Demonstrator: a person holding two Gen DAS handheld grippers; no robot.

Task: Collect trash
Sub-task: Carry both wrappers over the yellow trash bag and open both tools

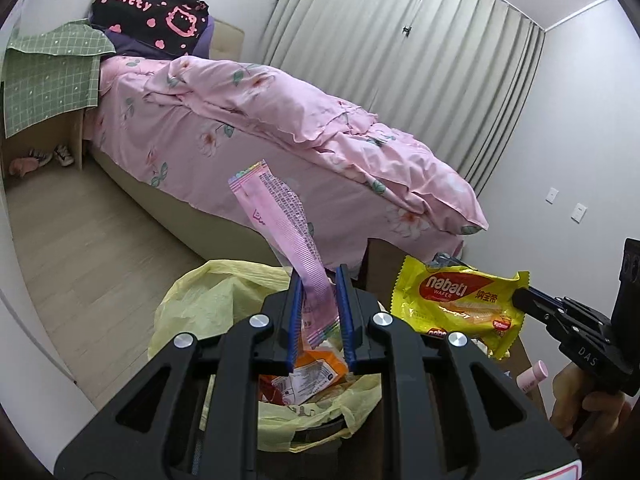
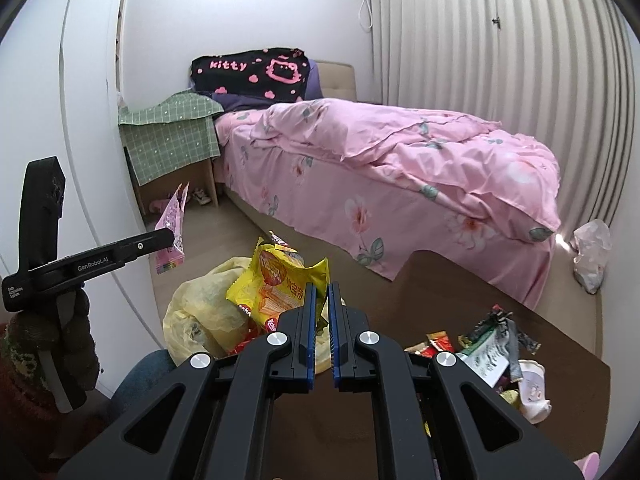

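Note:
My left gripper (image 1: pixel 319 276) is shut on a pink snack wrapper (image 1: pixel 276 216) and holds it upright above a bin lined with a yellow bag (image 1: pixel 208 300); orange and red wrappers (image 1: pixel 312 376) lie inside. My right gripper (image 2: pixel 320 292) is shut on a yellow Nabati wafer packet (image 2: pixel 276 280), held over the same yellow bag (image 2: pixel 200 312). In the left wrist view the packet (image 1: pixel 456 304) hangs from the right gripper (image 1: pixel 520 298) at the right. In the right wrist view the left gripper (image 2: pixel 170 236) holds the pink wrapper (image 2: pixel 172 232) at the left.
More wrappers and a white cup (image 2: pixel 496 348) lie on a brown table (image 2: pixel 440 280) at the right. A bed with a pink duvet (image 2: pixel 400 168) stands behind. A crumpled plastic bag (image 2: pixel 592 252) lies on the floor by the curtain. A green-clothed side table (image 2: pixel 172 136) stands at the bed's head.

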